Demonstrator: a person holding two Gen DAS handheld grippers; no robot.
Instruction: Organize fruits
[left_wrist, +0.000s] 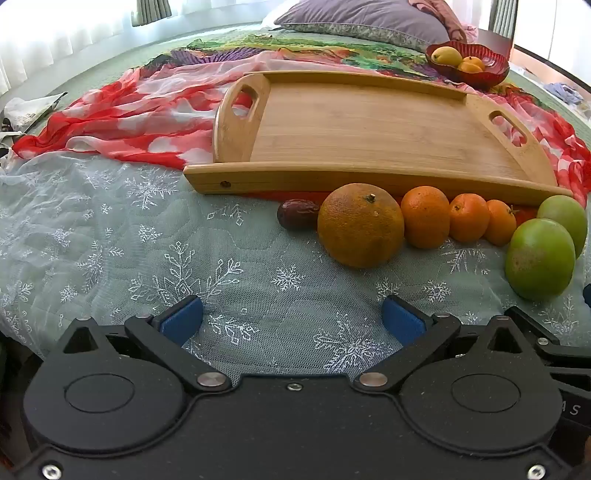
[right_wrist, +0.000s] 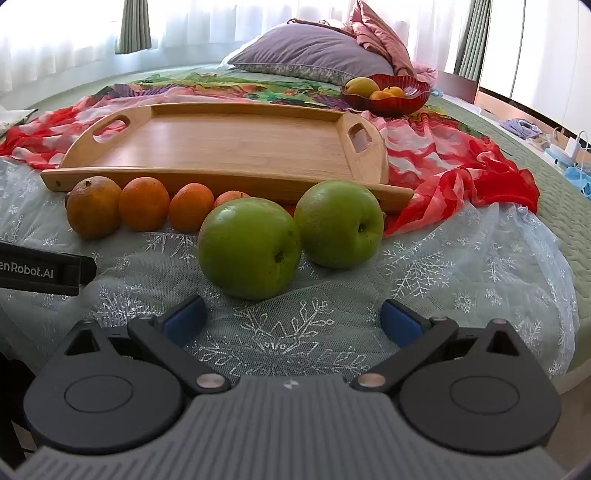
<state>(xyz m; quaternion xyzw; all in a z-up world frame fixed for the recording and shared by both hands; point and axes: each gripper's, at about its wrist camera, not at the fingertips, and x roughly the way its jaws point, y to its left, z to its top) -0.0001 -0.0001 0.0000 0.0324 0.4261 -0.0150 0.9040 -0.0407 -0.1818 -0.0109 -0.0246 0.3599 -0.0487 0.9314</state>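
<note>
Fruit lined up on a bed, tray bare, both grippers waiting with fingers spread

The left gripper (left_wrist: 291, 317) and right gripper (right_wrist: 293, 317) hover low over the snowflake-patterned net cloth (left_wrist: 110, 240), each spread wide and holding nothing. A row of fruit lies along the near edge of the wooden tray (left_wrist: 369, 125): a date (left_wrist: 297, 218), a large mottled orange (left_wrist: 360, 225), three smaller oranges (left_wrist: 424, 216), then two green apples (right_wrist: 249, 247) nearest the right gripper. A red bowl (right_wrist: 402, 96) beyond already holds some fruit. Sorting appears not yet begun; the likely next move is closing on the nearest apple, which needs a wide grasp. Partial lettering reading "enRobot.AI" shows on a black piece (right_wrist: 40, 272) at the right view's left edge
</note>
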